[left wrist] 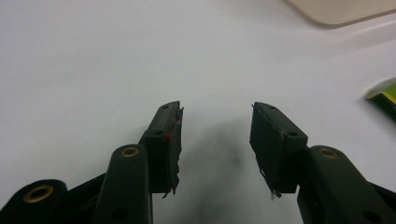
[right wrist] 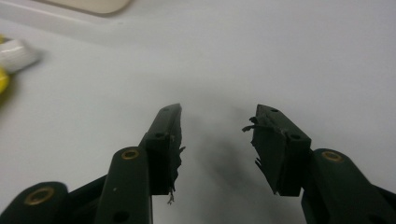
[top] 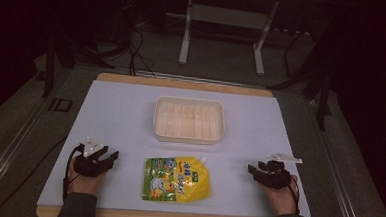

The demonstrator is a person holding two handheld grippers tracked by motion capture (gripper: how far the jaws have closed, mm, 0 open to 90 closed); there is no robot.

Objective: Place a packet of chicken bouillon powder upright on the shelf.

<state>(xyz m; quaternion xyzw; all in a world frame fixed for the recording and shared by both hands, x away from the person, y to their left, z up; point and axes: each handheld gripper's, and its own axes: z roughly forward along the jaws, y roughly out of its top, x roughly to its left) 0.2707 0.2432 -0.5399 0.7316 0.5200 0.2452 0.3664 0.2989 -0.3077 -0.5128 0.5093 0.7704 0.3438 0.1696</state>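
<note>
A yellow and green spouted pouch (top: 176, 179) lies flat on the white table sheet (top: 130, 120) near the front edge, its white spout toward the upper right. Behind it stands a cream plastic tub (top: 189, 120) with nothing in it. My left gripper (top: 109, 155) rests on the sheet to the left of the pouch, jaws open, nothing between them (left wrist: 215, 126). My right gripper (top: 254, 169) rests to the right of the pouch, also open and holding nothing (right wrist: 217, 123). The pouch's edge (left wrist: 384, 93) shows at the right of the left gripper view, its spout (right wrist: 14, 53) at the left of the right gripper view.
The sheet lies on a wooden board (top: 182, 83) whose edge shows at the back and front. Beyond the table are a white stand's legs (top: 220, 35) and cables (top: 136, 50) on a dark floor. The tub's corner (left wrist: 341, 11) shows in the left gripper view.
</note>
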